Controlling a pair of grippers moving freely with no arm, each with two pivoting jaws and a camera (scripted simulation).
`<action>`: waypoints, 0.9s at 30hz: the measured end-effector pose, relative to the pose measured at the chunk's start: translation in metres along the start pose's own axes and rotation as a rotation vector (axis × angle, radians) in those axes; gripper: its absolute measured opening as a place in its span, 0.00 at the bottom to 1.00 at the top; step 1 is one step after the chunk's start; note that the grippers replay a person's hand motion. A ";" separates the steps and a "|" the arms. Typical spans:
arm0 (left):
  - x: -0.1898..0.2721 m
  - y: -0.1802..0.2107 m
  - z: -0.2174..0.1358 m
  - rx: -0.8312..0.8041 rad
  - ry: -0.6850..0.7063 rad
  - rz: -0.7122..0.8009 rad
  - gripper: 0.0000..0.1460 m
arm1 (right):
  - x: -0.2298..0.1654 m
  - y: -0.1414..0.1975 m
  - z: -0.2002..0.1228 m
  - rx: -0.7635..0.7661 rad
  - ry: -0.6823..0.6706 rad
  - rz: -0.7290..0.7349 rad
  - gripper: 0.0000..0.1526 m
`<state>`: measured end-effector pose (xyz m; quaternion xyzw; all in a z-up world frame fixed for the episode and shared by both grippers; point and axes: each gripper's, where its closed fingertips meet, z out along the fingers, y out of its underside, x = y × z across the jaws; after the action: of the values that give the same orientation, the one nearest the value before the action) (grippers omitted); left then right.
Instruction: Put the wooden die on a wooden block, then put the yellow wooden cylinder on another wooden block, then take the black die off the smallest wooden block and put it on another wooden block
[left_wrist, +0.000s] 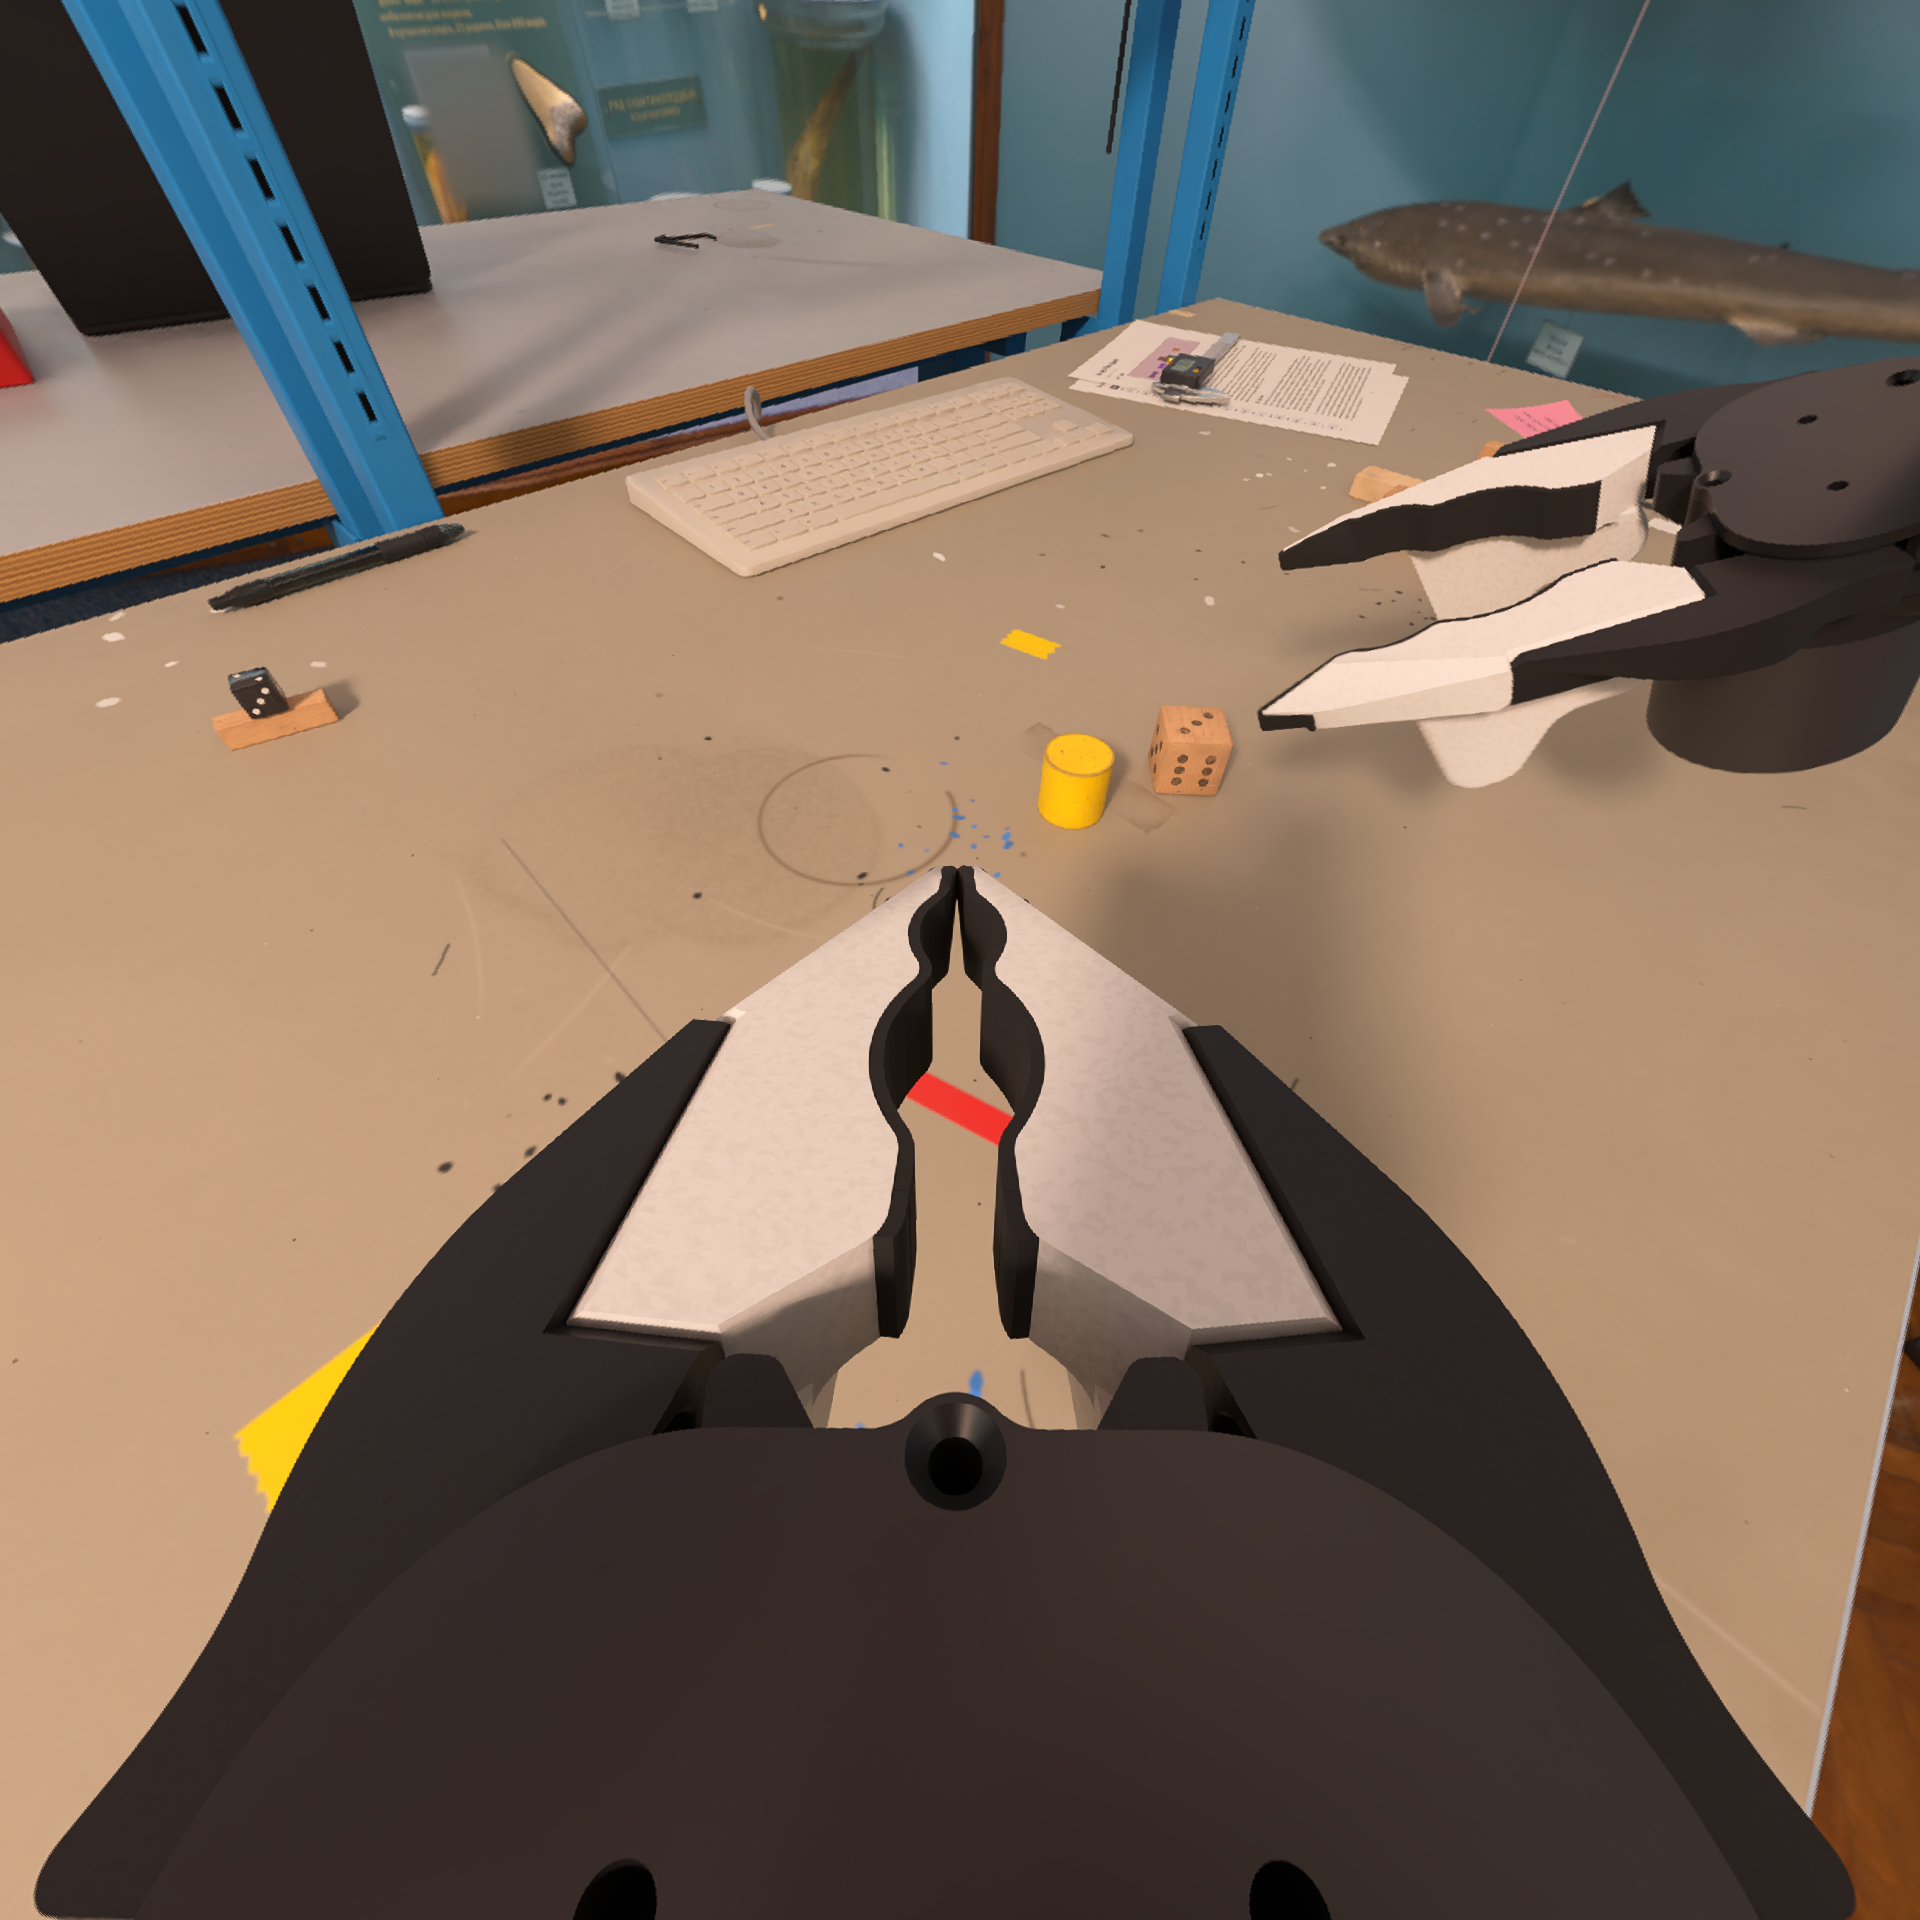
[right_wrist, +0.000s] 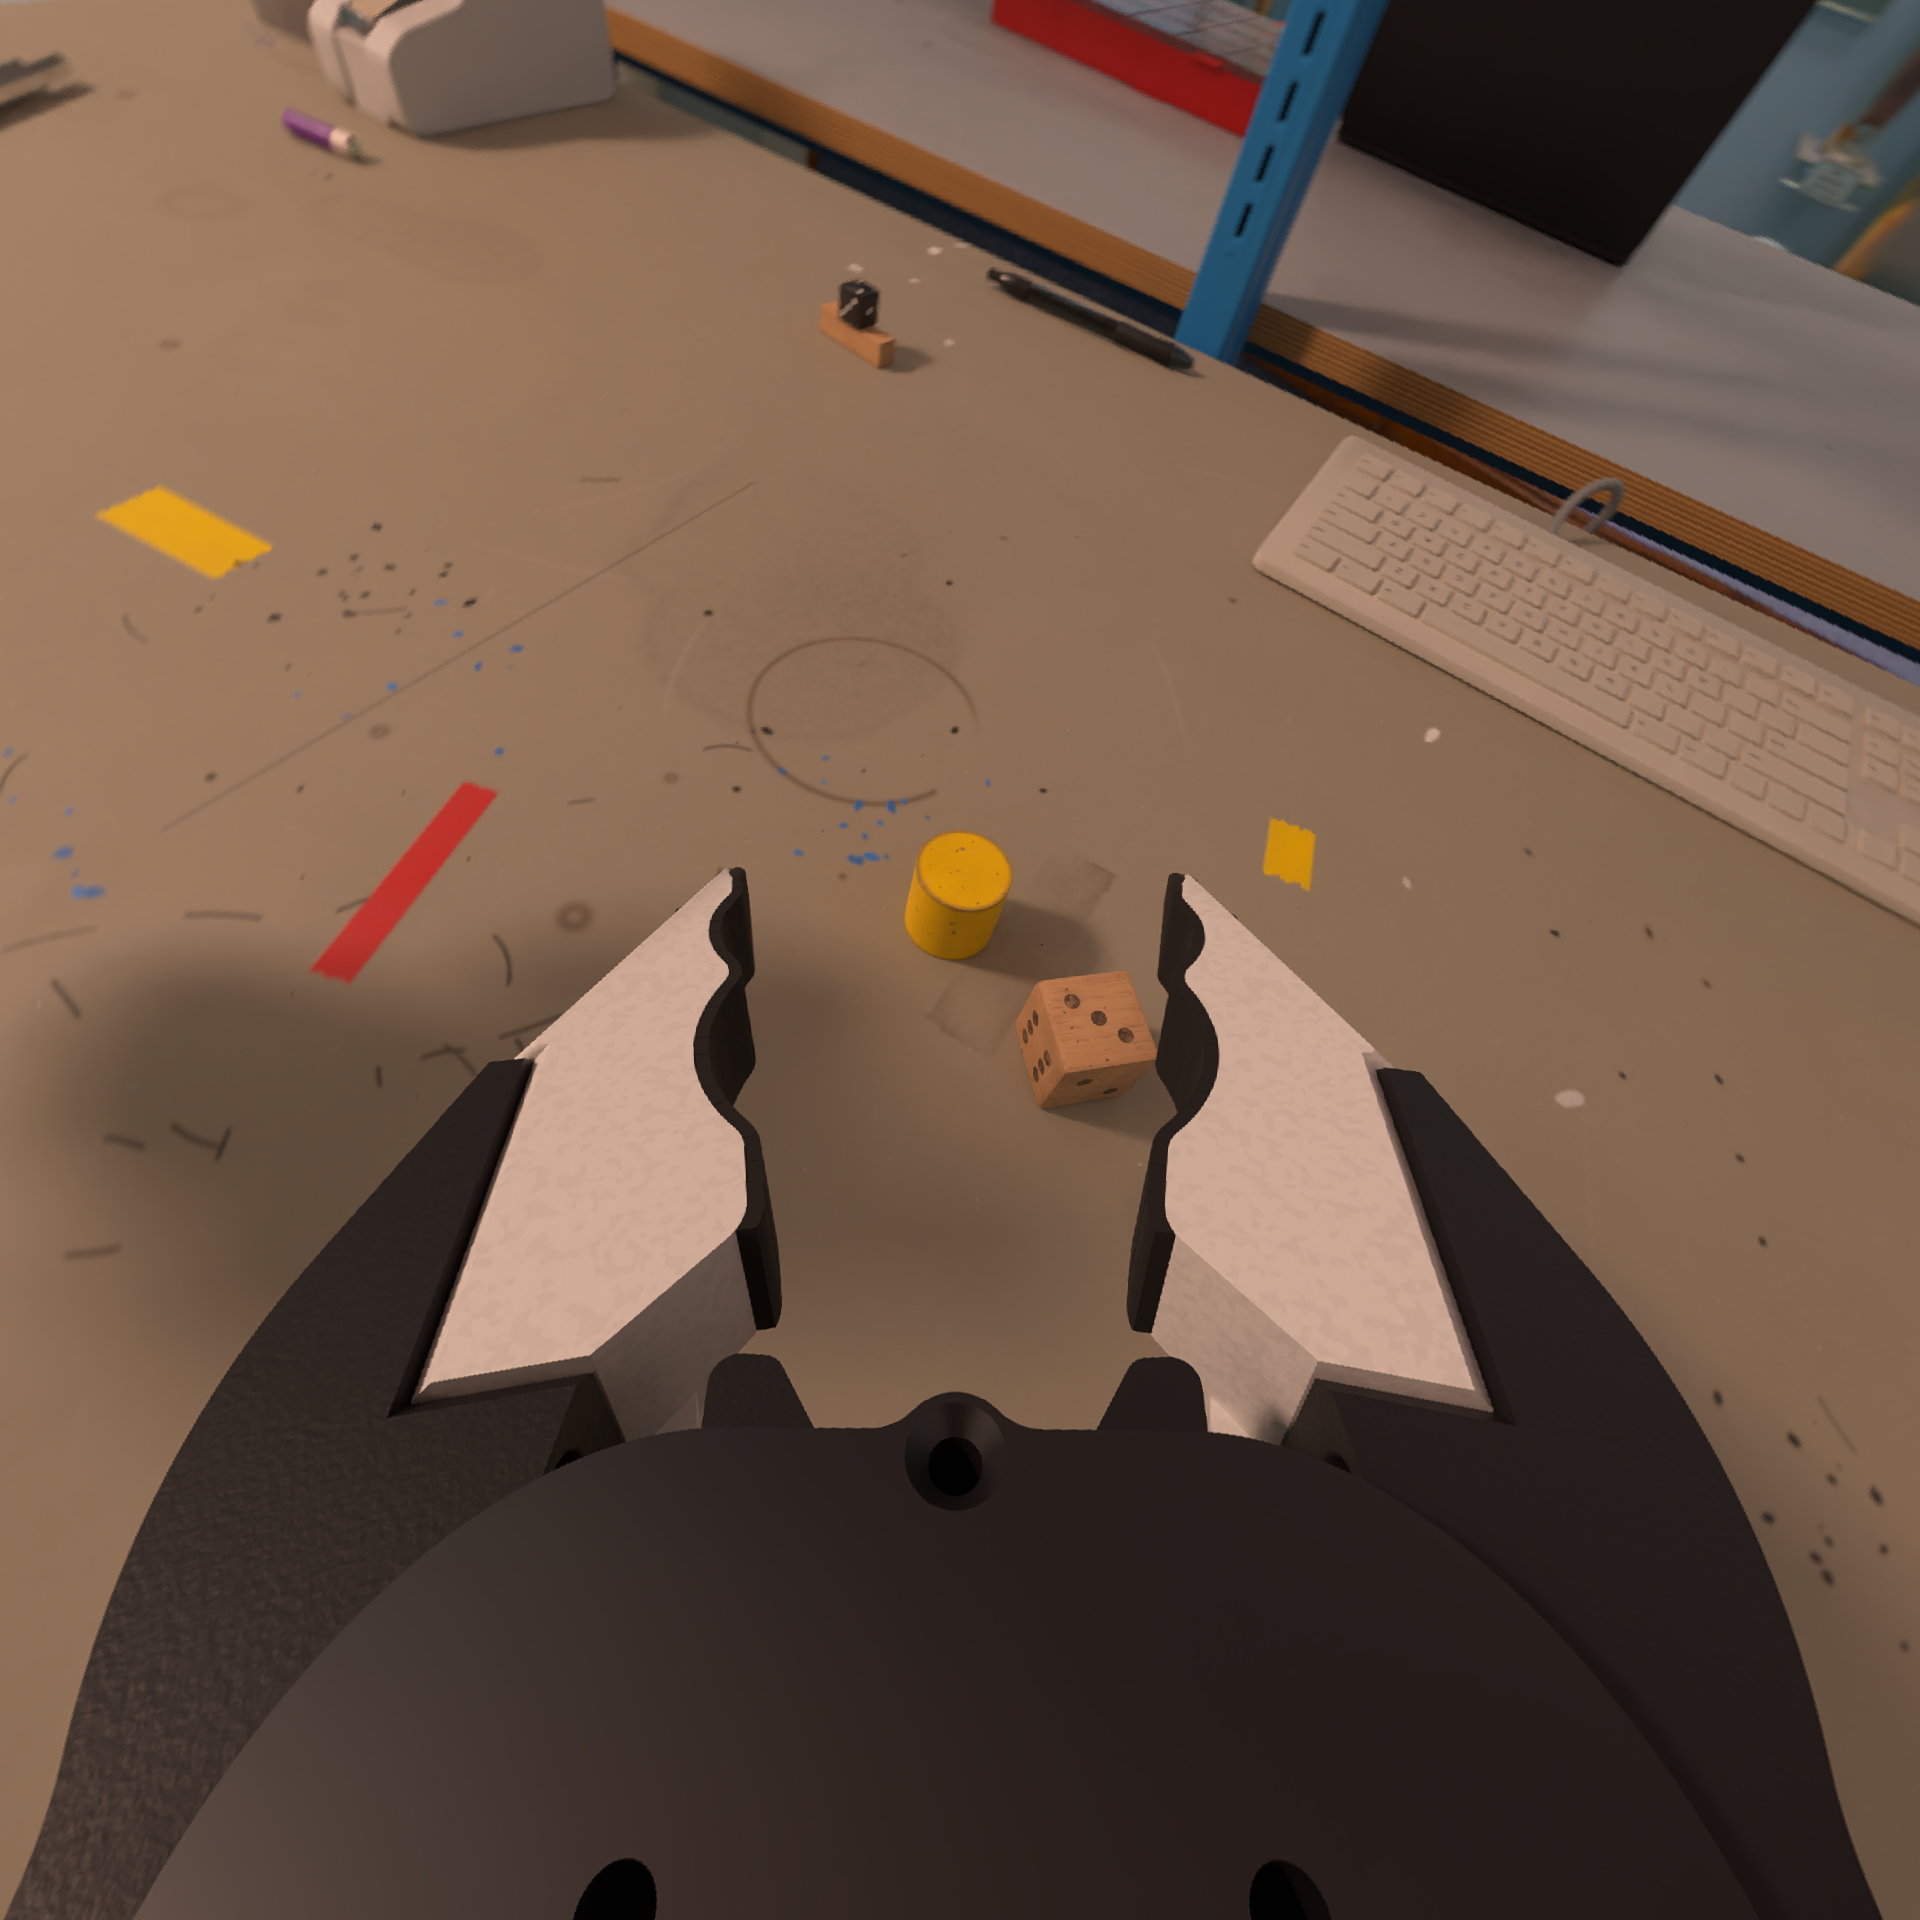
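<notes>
The wooden die (right_wrist: 1086, 1037) lies on the table between my right gripper's open fingers, close to the right finger; it also shows in the left wrist view (left_wrist: 1191, 750). The yellow wooden cylinder (right_wrist: 956, 894) stands upright just beyond it, also in the left wrist view (left_wrist: 1075, 779). The black die (left_wrist: 257, 692) sits on a small wooden block (left_wrist: 278, 721) far left, also in the right wrist view (right_wrist: 858, 302). Another wooden block (left_wrist: 1380, 484) lies behind the right gripper (left_wrist: 1273, 639). My right gripper (right_wrist: 956, 881) is open and empty. My left gripper (left_wrist: 957, 875) is shut and empty, above the table.
A white keyboard (left_wrist: 878, 470) lies at the back, papers with a caliper (left_wrist: 1242, 379) beyond it. A black pen (left_wrist: 338, 563) lies near the shelf edge. Blue shelf posts (left_wrist: 260, 260) stand behind. Red tape (right_wrist: 405, 881) and yellow tape (right_wrist: 185, 530) mark the table. The table edge runs along the right.
</notes>
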<state>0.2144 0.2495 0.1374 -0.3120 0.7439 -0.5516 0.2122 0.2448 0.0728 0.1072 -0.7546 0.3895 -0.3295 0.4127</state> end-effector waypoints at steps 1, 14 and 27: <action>0.000 0.000 0.000 0.001 -0.001 0.000 0.00 | -0.001 0.001 -0.001 -0.009 -0.019 -0.021 0.53; 0.002 0.009 0.009 -0.031 0.014 0.008 0.00 | 0.046 0.041 0.035 -0.397 -0.087 -0.089 0.52; 0.003 0.010 0.012 -0.019 0.033 -0.016 0.00 | 0.038 0.085 0.053 -0.641 -0.234 -0.085 0.48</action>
<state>0.2184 0.2411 0.1245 -0.3106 0.7500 -0.5513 0.1927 0.2794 0.0291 0.0155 -0.8940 0.3916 -0.1186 0.1825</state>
